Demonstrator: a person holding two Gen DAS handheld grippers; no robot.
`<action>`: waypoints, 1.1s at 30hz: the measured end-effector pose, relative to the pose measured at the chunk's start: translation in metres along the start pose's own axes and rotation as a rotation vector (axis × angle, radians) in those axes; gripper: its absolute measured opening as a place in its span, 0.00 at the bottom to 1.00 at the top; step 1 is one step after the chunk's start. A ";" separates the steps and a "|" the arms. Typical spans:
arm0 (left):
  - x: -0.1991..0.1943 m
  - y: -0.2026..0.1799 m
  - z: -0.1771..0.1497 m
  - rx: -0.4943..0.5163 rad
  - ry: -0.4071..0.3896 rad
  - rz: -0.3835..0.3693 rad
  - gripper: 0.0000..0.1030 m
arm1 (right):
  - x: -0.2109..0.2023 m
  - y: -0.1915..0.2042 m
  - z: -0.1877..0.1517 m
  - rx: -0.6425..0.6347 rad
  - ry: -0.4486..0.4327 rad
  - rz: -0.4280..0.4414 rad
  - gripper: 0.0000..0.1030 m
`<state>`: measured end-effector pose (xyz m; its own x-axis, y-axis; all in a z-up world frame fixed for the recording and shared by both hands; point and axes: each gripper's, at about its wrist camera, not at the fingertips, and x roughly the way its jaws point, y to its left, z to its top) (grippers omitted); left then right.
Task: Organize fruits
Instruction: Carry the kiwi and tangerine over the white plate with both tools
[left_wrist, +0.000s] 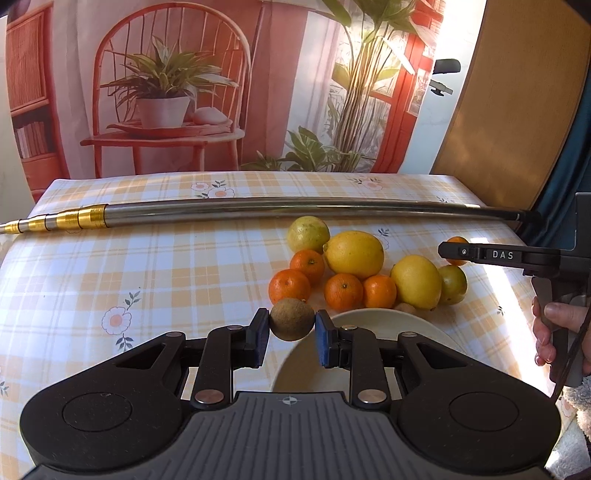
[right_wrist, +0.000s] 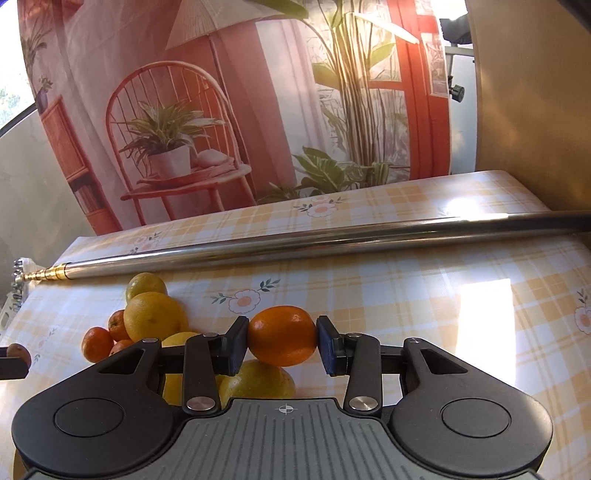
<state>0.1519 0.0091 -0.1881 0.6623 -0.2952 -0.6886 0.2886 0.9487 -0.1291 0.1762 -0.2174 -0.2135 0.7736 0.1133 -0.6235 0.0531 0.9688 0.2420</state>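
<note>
The left claw (left_wrist: 291, 325) grasps a round brown fuzzy fruit (left_wrist: 291, 319) just left of the pale round plate (left_wrist: 399, 325), which lies nearer this hand. Beyond sits the citrus pile (left_wrist: 354, 269) on the checked desk (left_wrist: 147, 266). The right claw (right_wrist: 282, 341) grasps an orange mandarin (right_wrist: 282, 339), raised above the yellow lemons (right_wrist: 258, 382).

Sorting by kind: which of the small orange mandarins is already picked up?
The mandarin clamped between the right gripper's blue pads, lifted above the pile. The other mandarins lie on the checked tablecloth.
</note>
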 end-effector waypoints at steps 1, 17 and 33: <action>-0.003 -0.001 -0.003 -0.002 0.001 -0.003 0.27 | -0.006 0.002 -0.001 -0.003 -0.006 0.004 0.35; -0.030 -0.018 -0.051 0.005 0.036 -0.024 0.27 | -0.067 0.055 -0.056 -0.038 0.044 0.137 0.35; -0.018 -0.034 -0.070 0.093 0.089 0.003 0.27 | -0.080 0.085 -0.083 -0.169 0.102 0.125 0.35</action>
<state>0.0820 -0.0096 -0.2211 0.6005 -0.2769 -0.7501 0.3525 0.9337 -0.0626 0.0666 -0.1257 -0.2050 0.6994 0.2477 -0.6704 -0.1517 0.9681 0.1994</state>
